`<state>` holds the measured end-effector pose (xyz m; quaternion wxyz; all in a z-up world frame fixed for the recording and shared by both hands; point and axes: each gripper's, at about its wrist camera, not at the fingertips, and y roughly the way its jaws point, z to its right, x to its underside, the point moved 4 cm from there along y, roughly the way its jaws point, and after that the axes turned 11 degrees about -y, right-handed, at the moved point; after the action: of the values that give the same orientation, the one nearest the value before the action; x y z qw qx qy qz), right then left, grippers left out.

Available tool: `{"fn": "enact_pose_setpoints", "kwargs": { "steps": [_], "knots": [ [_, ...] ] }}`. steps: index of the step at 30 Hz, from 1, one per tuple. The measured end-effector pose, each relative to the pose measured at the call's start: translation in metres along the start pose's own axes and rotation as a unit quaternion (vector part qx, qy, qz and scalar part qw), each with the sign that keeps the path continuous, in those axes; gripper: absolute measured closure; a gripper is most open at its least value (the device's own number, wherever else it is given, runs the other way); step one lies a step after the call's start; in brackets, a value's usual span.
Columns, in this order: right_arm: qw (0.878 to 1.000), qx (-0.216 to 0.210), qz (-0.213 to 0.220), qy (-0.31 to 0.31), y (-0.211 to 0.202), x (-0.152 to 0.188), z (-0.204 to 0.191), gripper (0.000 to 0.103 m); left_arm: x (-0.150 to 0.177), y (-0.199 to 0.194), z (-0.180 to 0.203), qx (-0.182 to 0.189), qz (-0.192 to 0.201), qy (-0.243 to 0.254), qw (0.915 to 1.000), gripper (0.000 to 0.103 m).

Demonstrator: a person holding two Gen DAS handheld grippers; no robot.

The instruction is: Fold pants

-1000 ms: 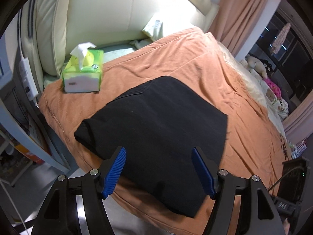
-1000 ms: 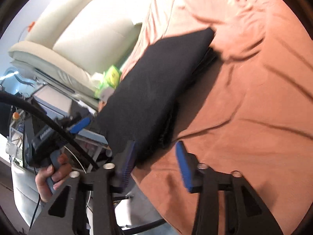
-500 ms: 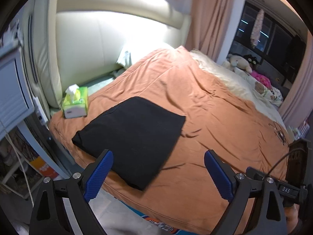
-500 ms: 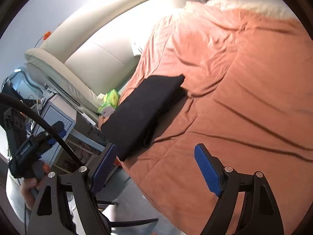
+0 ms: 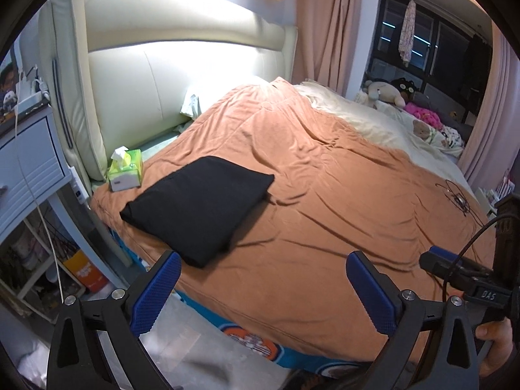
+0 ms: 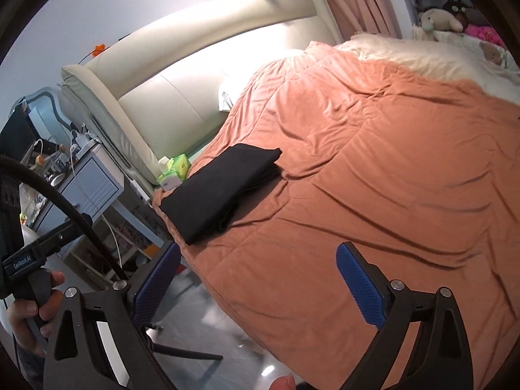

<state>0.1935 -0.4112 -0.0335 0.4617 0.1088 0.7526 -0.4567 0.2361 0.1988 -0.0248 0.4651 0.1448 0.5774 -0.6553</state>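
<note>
The black pants (image 5: 198,208) lie folded into a flat rectangle near the left front corner of the orange bed cover (image 5: 325,195); the right wrist view shows the pants (image 6: 221,188) in the same spot. My left gripper (image 5: 262,256) hangs back from the bed's edge, its jaws opening wide, with nothing between them. My right gripper (image 6: 259,248) is likewise pulled away above the bed's edge, jaws opening and nothing between them. Neither gripper touches the pants.
A green tissue box (image 5: 125,170) stands just behind the pants by the cream headboard (image 5: 146,74). A grey-blue nightstand (image 5: 26,159) with cables is at the left. Stuffed toys (image 5: 386,92) sit at the bed's far side. Bare floor (image 5: 182,334) lies below the grippers.
Both grippers have pulled back and up from the folded pants, which now look smaller and farther away. Their jaws have spread from partly open to wide. The pants stay put.
</note>
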Motion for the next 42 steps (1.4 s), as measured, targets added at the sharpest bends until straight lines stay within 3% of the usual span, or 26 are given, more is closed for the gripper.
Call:
{"fn": "enact_pose_setpoints", "kwargs": {
  "steps": [16, 19, 27, 42],
  "knots": [
    [0.998, 0.057, 0.022, -0.023, -0.121, 0.046, 0.015, 0.000, 0.055, -0.060, 0.069, 0.033, 0.019, 0.020, 0.9991, 0.000],
    [0.998, 0.051, 0.017, -0.019, -0.141, 0.054, 0.014, 0.000, 0.064, -0.072, 0.079, 0.040, 0.022, 0.024, 0.9987, 0.000],
    [0.996, 0.082, 0.028, -0.030, -0.191, 0.082, 0.003, 0.000, 0.094, -0.101, 0.109, 0.055, 0.029, 0.047, 0.9970, 0.000],
    [0.991, 0.119, 0.042, -0.037, -0.261, 0.133, -0.018, 0.000, 0.150, -0.134, 0.127, 0.069, 0.035, 0.049, 0.9958, 0.000]
  ]
}}
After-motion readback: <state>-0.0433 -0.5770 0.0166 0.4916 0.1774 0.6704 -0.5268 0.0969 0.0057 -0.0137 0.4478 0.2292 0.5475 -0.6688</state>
